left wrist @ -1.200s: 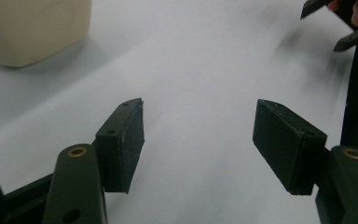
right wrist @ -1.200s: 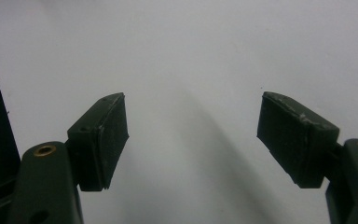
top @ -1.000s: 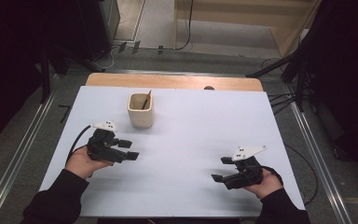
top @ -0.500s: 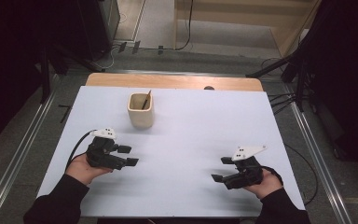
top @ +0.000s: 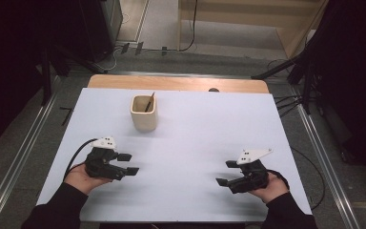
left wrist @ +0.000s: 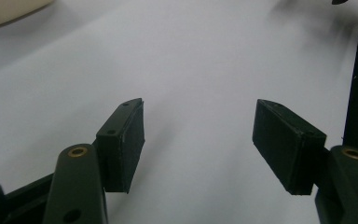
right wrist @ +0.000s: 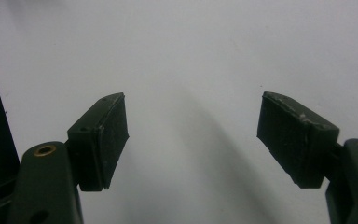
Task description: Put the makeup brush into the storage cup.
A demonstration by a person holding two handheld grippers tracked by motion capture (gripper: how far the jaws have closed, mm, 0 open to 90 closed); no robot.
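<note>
A cream cup [top: 144,113] with a thin brown stick [top: 149,102] leaning in it stands on the white table [top: 195,138], toward the back and left of centre. My left gripper [top: 127,163] rests low at the front left, held in a hand, its jaws wide apart with nothing between them [left wrist: 198,135]. My right gripper [top: 226,173] sits at the front right, also open and empty [right wrist: 193,135]. A corner of the cup [left wrist: 9,10] shows at the top left of the left gripper view.
A wooden strip [top: 176,83] runs along the table's far edge. Metal rails [top: 321,157] flank both sides. Cables and dark equipment lie on the floor behind. The table's front edge is just below both hands.
My left gripper has drawn back toward the front left edge, away from the cup. The right gripper has stayed in place.
</note>
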